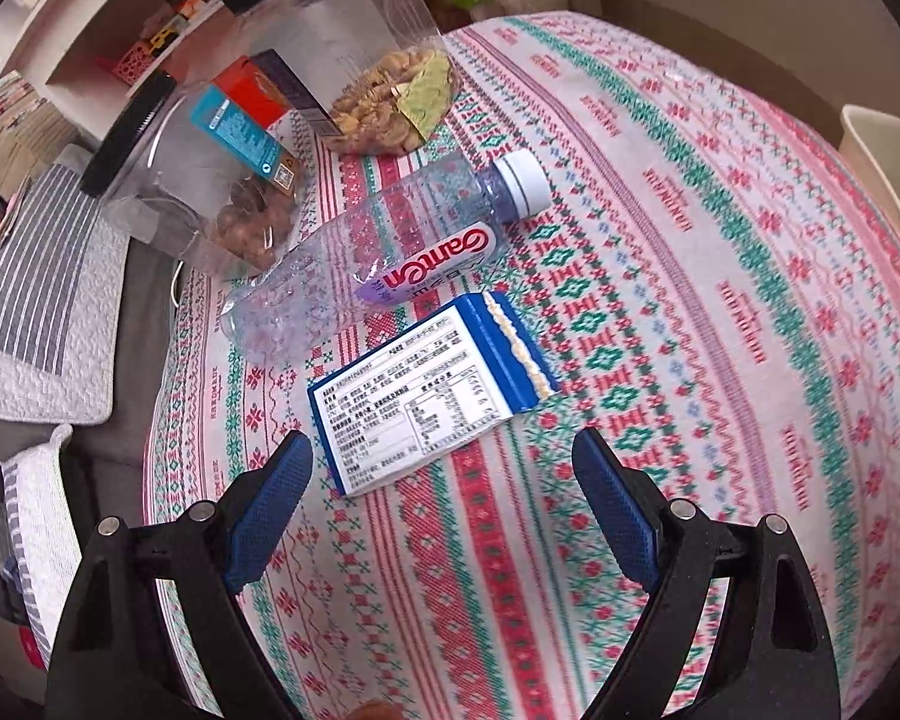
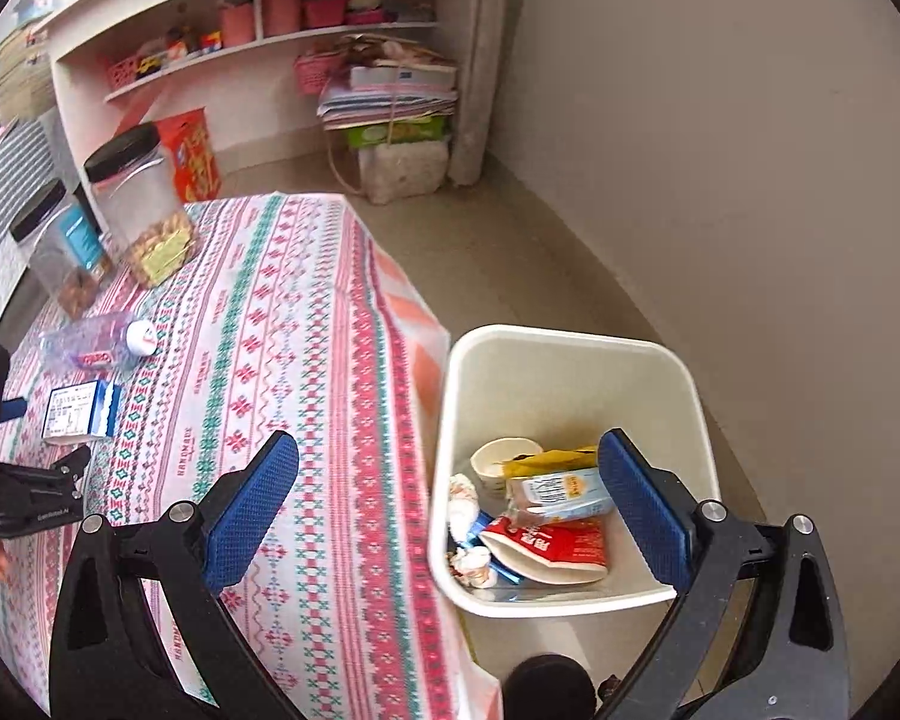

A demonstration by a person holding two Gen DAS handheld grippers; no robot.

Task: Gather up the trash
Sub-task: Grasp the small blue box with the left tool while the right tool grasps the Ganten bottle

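Observation:
A blue and white wrapper [image 1: 426, 402] lies flat on the patterned tablecloth [image 1: 660, 300], just ahead of my left gripper [image 1: 444, 450], which stands open with nothing between its blue pads. Beyond the wrapper an empty clear plastic bottle [image 1: 384, 252] with a white cap lies on its side. The right wrist view shows the same wrapper [image 2: 81, 411] and bottle [image 2: 99, 342] at the far left. My right gripper [image 2: 450, 450] is open and empty, over the table's edge beside a white trash bin [image 2: 570, 360] on the floor. The bin holds a paper cup, packets and crumpled scraps.
Two clear jars with black lids, the nearer jar [image 1: 210, 180] and the farther jar [image 1: 360, 60], stand at the table's far side with snacks inside, next to a red box [image 1: 249, 93]. A white shelf unit [image 2: 258, 30] and stacked papers [image 2: 390, 96] line the wall. A striped cushion [image 1: 36, 300] lies left.

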